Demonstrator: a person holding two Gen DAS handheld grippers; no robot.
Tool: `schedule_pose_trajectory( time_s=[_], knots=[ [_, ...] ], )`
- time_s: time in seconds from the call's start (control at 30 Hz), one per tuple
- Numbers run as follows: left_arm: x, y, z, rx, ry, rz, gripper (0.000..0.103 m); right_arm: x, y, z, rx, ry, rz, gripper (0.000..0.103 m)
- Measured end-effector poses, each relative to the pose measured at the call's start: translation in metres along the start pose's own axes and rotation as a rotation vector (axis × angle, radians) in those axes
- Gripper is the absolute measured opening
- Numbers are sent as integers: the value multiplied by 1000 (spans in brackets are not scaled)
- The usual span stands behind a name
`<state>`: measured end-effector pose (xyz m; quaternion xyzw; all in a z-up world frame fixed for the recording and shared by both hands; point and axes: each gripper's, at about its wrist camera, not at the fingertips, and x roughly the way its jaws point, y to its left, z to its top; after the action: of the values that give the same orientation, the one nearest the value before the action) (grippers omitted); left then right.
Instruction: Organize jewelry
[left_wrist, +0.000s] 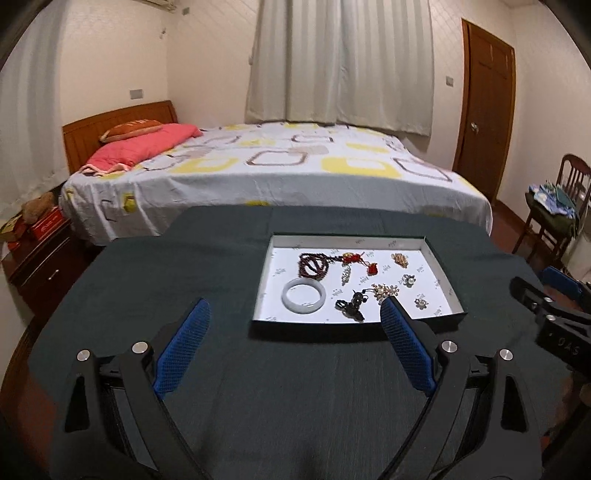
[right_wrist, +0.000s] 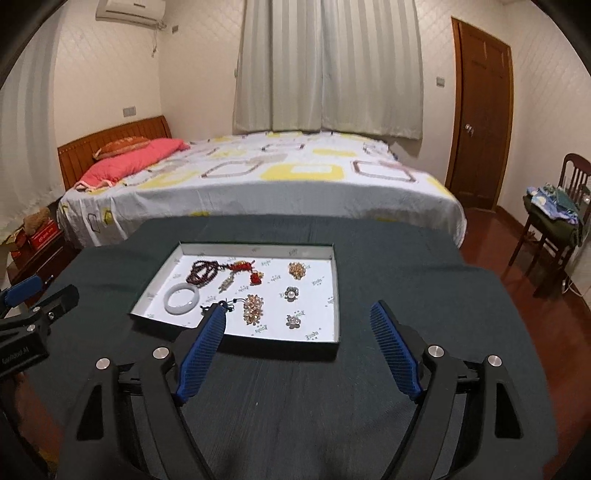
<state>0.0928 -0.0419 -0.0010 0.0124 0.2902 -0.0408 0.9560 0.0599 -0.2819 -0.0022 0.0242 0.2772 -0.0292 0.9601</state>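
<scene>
on a dark cloth-covered table (left_wrist: 184, 266), the left gripper (left_wrist: 295, 314) hovers with ribbed blue pads spread and empty; the shallow rectangular tray (left_wrist: 439, 266), long side running left to right, holds a smooth pale bangle (left_wrist: 303, 295) and beaded bracelet (left_wrist: 314, 264); the right gripper (right_wrist: 299, 314) is likewise agape, holding nothing

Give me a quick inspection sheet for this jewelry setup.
Surface: table under dark cloth.
Job's things: shallow tray holding white bangle, dark bead bracelet, red tassel charm, black charm, several brooches.
Clutter: nothing seen on the cloth.
Grippers: left gripper open, empty; right gripper open, empty.
Cables: nothing seen.
Surroundings: bed, curtains, door, chair.
</scene>
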Motion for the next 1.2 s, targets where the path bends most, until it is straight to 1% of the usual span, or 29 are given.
schedule_pose_trajectory(
  time_s=[0.27,0.37,0.5,0.67,0.9,1.2],
  knots=[
    [-58,16,-7,-30,-72,33,93,-63,3,-1,-13,-86,-9,80],
    [-73,21,-10,-37,-91,40,93,-78,3,-4,-19,-111,-20,80],
    [-90,28,-11,-56,-108,42,93,-93,3,-6,-16,-133,-13,81],
    [-106,31,-11,-63,-127,39,94,-106,5,-7,-21,-157,-9,81],
    [-121,37,-13,-78,-146,47,94,-112,6,-9,-19,-174,-6,81],
    [-125,35,-14,-68,-153,40,95,-116,10,-9,-24,-184,-12,81]
  ],
)
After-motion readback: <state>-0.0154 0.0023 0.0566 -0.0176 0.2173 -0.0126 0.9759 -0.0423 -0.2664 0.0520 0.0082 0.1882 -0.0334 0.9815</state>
